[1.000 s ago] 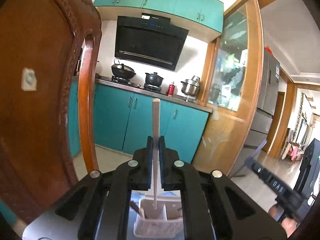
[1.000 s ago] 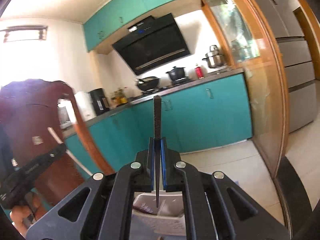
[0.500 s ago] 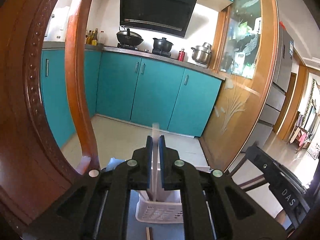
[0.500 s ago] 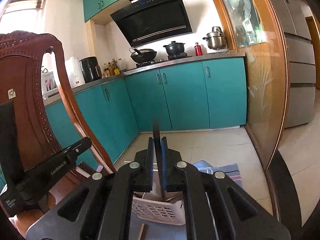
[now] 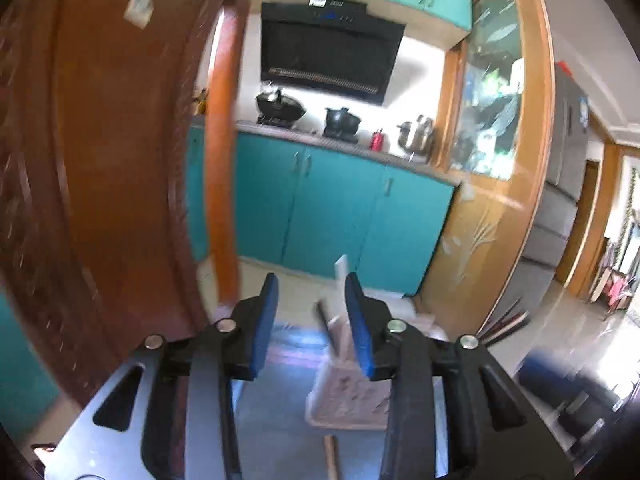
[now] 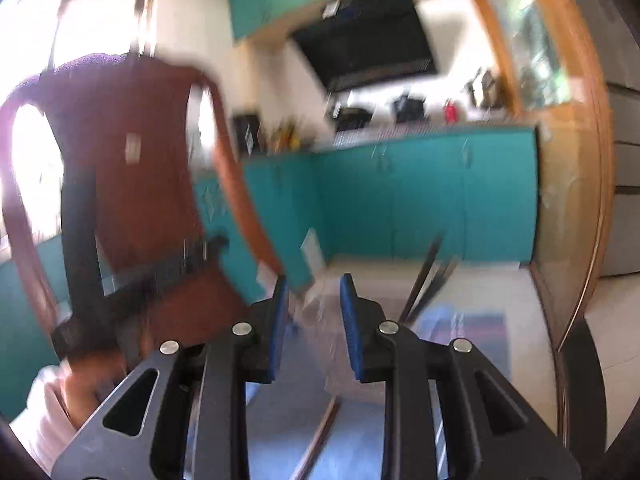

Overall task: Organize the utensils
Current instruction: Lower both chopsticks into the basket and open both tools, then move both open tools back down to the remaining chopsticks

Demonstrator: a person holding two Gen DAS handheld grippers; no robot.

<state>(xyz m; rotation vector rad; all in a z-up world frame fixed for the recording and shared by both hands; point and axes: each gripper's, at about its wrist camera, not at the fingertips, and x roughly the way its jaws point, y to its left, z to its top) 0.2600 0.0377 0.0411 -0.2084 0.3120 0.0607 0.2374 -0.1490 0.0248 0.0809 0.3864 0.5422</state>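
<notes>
White basket [image 5: 344, 400] holds upright utensils [image 5: 341, 276]; both claws [image 5: 312, 316] [image 6: 312, 320] just opened, empty.

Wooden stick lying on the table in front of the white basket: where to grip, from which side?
Take the wooden stick on its near stretch, from straight above, fingers closing across its width. It lies flat on the table and is thin, so no side gives purchase. Its far end sits close to the basket, which would likely crowd a grip there.
</notes>
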